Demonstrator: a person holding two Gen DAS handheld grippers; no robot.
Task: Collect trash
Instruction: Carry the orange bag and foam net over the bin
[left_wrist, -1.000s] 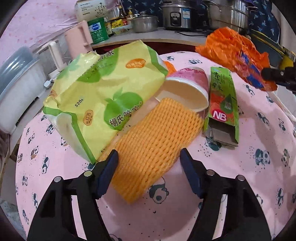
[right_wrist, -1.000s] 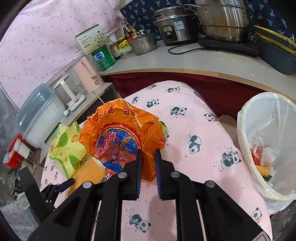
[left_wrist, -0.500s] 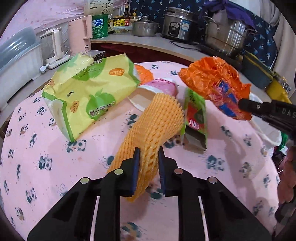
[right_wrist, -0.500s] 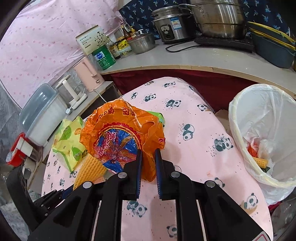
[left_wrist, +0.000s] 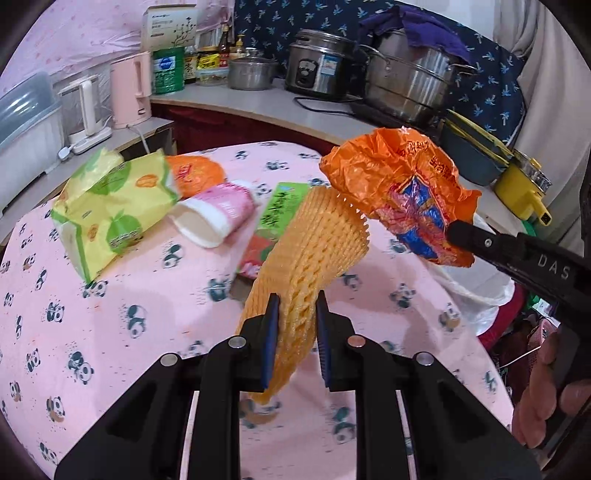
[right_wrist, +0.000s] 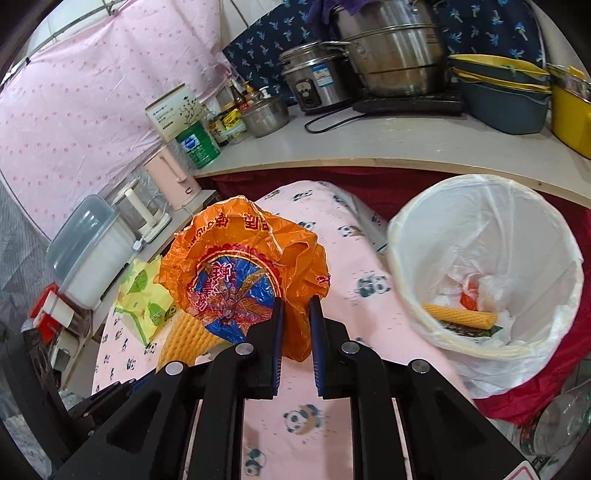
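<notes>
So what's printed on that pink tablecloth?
Small black-and-white pandas, scattered over the pink tablecloth. It shows best in the left wrist view.

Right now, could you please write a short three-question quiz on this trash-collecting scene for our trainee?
1. True or false: the left gripper is shut on the orange foam net.
2. What does the right gripper hold? A) paper cup B) orange plastic bag C) green carton
3. Fill in: a foam net already lies in the white-lined ____.

Key: 1 true; 2 B; 3 bin.
</notes>
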